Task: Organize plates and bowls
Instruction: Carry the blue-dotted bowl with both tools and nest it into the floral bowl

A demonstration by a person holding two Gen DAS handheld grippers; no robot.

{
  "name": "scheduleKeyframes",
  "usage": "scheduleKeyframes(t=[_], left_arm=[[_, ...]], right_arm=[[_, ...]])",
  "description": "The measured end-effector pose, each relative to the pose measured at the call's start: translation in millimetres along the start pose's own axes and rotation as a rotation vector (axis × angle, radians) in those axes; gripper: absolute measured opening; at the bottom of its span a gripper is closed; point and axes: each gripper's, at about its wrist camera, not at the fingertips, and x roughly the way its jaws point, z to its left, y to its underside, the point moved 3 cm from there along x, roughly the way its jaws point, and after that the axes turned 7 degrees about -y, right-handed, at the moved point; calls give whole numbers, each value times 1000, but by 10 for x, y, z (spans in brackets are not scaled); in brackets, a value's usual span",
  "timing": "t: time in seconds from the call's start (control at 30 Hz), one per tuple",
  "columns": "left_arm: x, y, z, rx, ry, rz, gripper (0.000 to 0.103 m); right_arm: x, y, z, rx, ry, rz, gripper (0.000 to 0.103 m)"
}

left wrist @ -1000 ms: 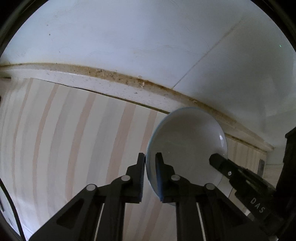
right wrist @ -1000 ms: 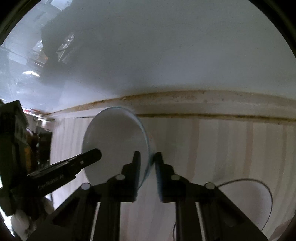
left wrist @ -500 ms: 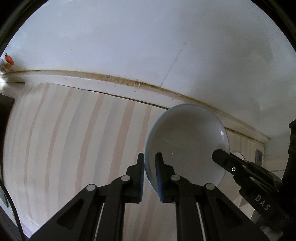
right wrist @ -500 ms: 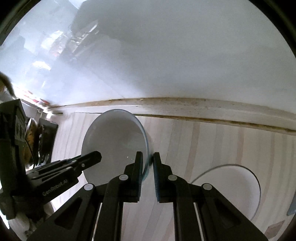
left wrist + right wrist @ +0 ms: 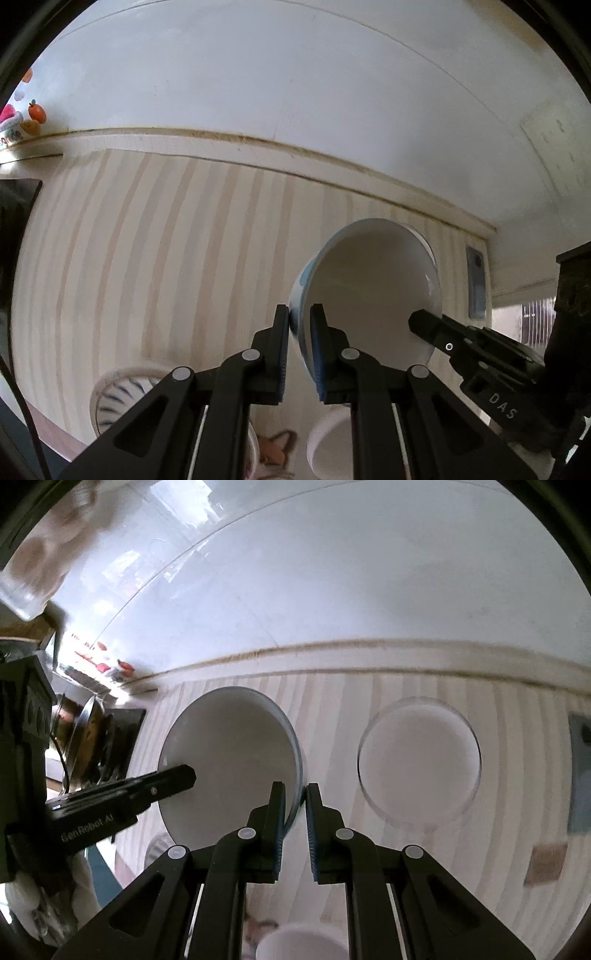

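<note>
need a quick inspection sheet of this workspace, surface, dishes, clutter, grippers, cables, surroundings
surface: pale wooden striped counter, running back to a white wall.
job's things: white bowl with a blue rim held in the air, tilted on its side; clear glass plate flat on the counter; ribbed white dish with dark stripes and a small white cup near the front edge.
clutter: grey rectangular object by the wall; small brown square on the counter.
grippers: left gripper clamped on the bowl's rim; right gripper clamped on the opposite rim.
cables: thin dark cable at the left edge.
surroundings: colourful toy figures on a ledge; blurred kitchen items far left in the right wrist view.
</note>
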Motion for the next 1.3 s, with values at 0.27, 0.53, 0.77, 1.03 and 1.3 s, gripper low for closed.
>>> scheduleKeyframes(t=[0.27, 0.53, 0.77, 1.03, 1.3], left_arm=[[-64, 592, -224, 74, 31, 63, 10], [47, 1094, -357, 121, 56, 134, 10], [174, 1339, -411, 163, 23, 178, 10], [296, 1486, -415, 176, -1, 218, 9], [424, 1517, -474, 188, -23, 225, 10]], right_arm=[[-341, 691, -155, 75, 4, 18, 12], [-526, 1387, -401, 148, 16, 63, 13], [-428, 1715, -485, 151, 32, 132, 13], [-329, 1784, -506, 149, 32, 163, 13], [-209, 1746, -480, 149, 44, 181, 13]])
